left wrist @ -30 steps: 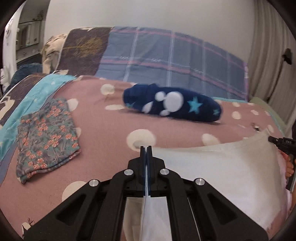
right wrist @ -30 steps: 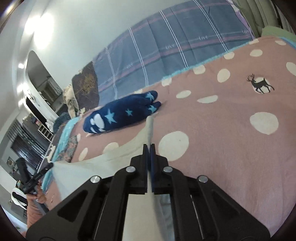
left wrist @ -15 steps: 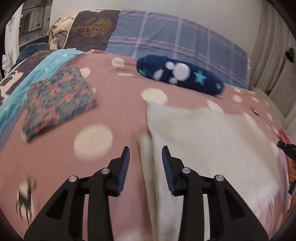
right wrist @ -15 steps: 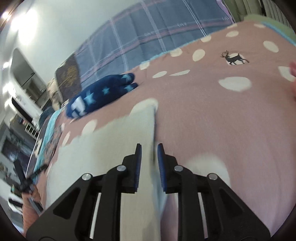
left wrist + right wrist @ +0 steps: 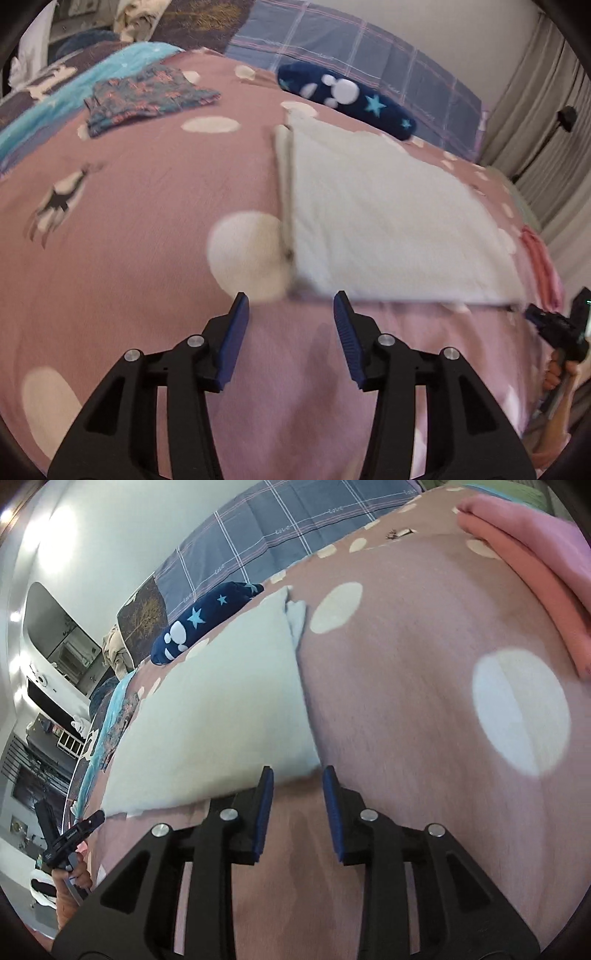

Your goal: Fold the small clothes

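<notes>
A white cloth (image 5: 384, 218) lies folded flat on the pink polka-dot bedspread (image 5: 140, 206); it also shows in the right wrist view (image 5: 218, 716). My left gripper (image 5: 290, 312) is open and empty, just short of the cloth's near left corner. My right gripper (image 5: 297, 786) is open and empty at the cloth's near right corner. Each gripper shows small at the edge of the other's view.
A folded floral garment (image 5: 147, 96) lies at the far left. A navy star-pattern roll (image 5: 347, 96) lies beyond the cloth. Folded pink clothes (image 5: 532, 554) lie to the right. A plaid pillow (image 5: 351, 55) lines the back.
Both grippers were shut on the white cloth, holding it up. They have laid it down, opened, let go and drawn back toward the near edge.
</notes>
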A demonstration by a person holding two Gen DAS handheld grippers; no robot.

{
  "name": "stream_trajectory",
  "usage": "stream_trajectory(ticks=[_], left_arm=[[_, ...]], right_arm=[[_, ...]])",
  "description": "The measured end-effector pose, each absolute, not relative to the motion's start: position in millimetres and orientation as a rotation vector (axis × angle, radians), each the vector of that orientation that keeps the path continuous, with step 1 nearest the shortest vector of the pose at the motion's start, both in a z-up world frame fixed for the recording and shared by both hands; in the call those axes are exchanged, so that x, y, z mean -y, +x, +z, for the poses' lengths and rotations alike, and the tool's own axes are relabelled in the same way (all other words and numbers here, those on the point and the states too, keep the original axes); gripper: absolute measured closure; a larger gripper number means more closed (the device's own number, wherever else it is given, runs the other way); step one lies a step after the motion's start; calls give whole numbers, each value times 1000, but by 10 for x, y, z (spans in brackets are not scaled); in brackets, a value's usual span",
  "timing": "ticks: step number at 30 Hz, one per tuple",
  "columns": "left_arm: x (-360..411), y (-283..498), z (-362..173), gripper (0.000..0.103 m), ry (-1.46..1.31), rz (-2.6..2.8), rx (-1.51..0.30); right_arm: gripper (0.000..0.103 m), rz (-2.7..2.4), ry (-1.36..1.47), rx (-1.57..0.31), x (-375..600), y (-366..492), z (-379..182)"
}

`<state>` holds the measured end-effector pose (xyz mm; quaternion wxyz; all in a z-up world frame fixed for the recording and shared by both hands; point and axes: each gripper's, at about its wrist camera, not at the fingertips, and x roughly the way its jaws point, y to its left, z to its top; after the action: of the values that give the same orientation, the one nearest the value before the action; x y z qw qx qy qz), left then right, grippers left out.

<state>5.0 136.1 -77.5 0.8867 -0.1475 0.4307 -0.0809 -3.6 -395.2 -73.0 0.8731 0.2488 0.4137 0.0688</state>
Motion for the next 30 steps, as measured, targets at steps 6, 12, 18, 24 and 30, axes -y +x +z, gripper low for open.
stream_trajectory(ticks=[6,12,18,24,30], left_arm=[[-1256,80,-858,47,-428,-228,-899],[-1294,530,-989,100,-631,-208,-894],[-1269,294,-521,100,-553,-221,-787],[-1247,226,-880,97,-462,-140,-913],[-1117,50,-399,77,-164,91,-752]], right_arm=[[57,217,616,-889,3856,-67,-827],[51,207,803,-823,3844,213,-919],[101,147,855,-783,3936,224,-781],[101,102,777,-876,3957,71,-845],[98,97,735,-894,4034,-109,-895]])
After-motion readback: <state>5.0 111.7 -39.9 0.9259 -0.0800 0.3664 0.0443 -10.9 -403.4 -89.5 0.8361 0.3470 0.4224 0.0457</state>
